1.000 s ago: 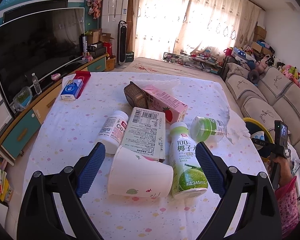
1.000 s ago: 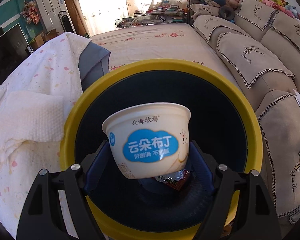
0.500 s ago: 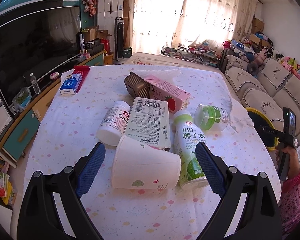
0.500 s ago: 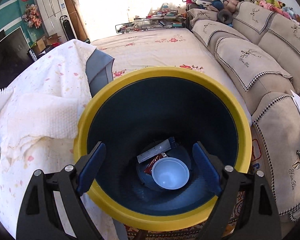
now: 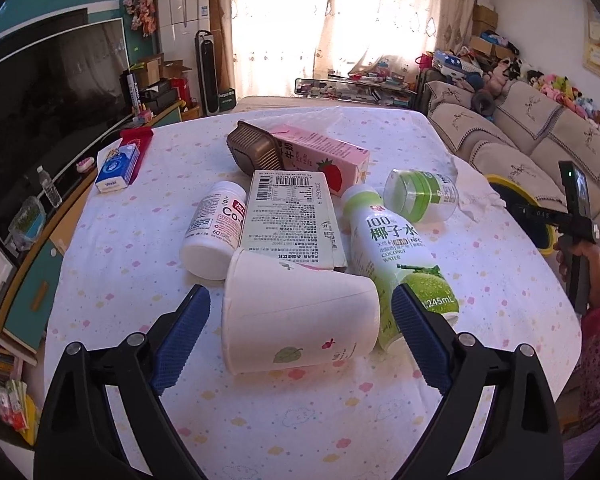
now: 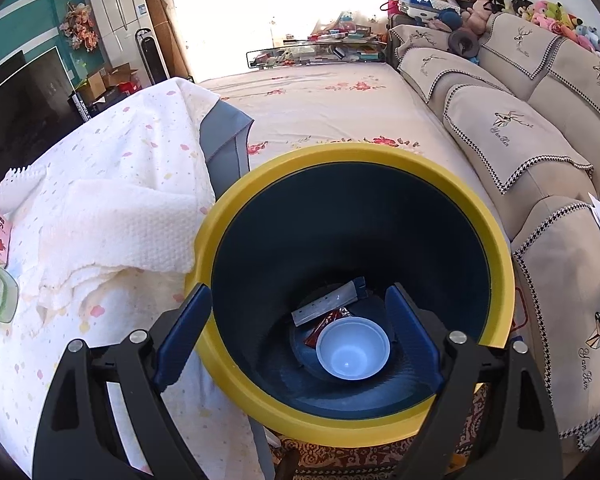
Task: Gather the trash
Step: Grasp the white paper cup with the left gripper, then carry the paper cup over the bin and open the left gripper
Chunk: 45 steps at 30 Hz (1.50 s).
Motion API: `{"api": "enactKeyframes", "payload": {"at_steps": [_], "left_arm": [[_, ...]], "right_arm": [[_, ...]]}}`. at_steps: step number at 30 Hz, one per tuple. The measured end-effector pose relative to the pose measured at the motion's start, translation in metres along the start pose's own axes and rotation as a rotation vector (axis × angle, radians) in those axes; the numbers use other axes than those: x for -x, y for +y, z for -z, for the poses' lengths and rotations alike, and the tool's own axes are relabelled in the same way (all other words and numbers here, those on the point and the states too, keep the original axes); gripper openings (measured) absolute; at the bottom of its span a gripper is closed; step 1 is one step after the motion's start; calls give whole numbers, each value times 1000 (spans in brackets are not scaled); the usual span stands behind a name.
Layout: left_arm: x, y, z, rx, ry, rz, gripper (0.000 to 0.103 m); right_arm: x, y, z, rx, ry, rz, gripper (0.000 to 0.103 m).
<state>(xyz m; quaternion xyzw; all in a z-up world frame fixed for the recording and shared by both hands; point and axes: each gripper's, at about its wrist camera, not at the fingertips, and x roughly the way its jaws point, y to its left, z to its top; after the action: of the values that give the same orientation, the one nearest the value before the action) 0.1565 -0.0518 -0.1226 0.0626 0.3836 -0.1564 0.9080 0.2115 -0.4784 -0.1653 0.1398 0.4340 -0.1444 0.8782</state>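
Yellow-rimmed bin (image 6: 496,240), white cup (image 6: 353,348), wrappers (image 6: 324,306) inside

Paper cup (image 5: 300,316): matt white paper, smooth, small printed motifs.
Coconut water bottle (image 5: 400,264): glossy plastic with a shiny printed sleeve.
Supplement bottle (image 5: 214,232): smooth white plastic, satin label.
Flat carton (image 5: 292,216): matt printed card.
Pink milk carton (image 5: 328,156): coated card, slight sheen.
Clear jar (image 5: 422,196): transparent glossy plastic.
Tablecloth (image 5: 140,280): soft matt cloth.
Bin (image 6: 260,396): smooth plastic, yellow rim, dark inside.
Pudding cup (image 6: 352,348): glossy white plastic.
Towel (image 6: 112,224): rough waffle-textured cloth.
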Motion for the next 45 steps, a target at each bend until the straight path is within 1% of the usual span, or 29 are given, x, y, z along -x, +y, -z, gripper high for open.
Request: {"api": "enactKeyframes", "payload": {"at_steps": [2,4,9,14,15,16,18,21,24,30,34,38,40,45], "left_arm": [[-4,-5,1,-35,8,-1,91],[-10,-6,2,-50,24,4,91],[-25,-1,7,-32,67,28,91],[-33,1,10,-38,80,30,91],[-34,2,9,-33,79,33,90],[-34,4,9,-27,77,38,81],[-34,6,9,-21,79,46,81],[-28,7,10,-24,75,56,81],[-11,7,11,-22,62,47,81],[30,-2,-5,-26,-4,39,81],[42,-24,-27,-46,-45,86,81],[33,-64,-55,-90,-58,176,81],[21,-91,-71,-114,-52,225,81],[-14,-172,-105,-191,-20,351,81]], "right_arm": [[-1,3,0,2,2,-1,84],[-1,5,0,7,4,-2,84],[-2,11,-1,24,8,-7,84],[-3,16,1,32,14,-8,84],[-3,16,1,33,15,-8,84],[-3,17,1,35,17,-10,84],[-1,18,2,39,17,-14,84],[3,19,1,44,11,-22,84],[9,18,1,46,-2,-29,84],[34,12,0,55,-55,-29,84],[59,-4,1,55,-100,-8,84],[88,-26,5,53,-143,0,84],[104,-38,9,55,-166,7,84],[138,-68,23,44,-213,7,84]]}}
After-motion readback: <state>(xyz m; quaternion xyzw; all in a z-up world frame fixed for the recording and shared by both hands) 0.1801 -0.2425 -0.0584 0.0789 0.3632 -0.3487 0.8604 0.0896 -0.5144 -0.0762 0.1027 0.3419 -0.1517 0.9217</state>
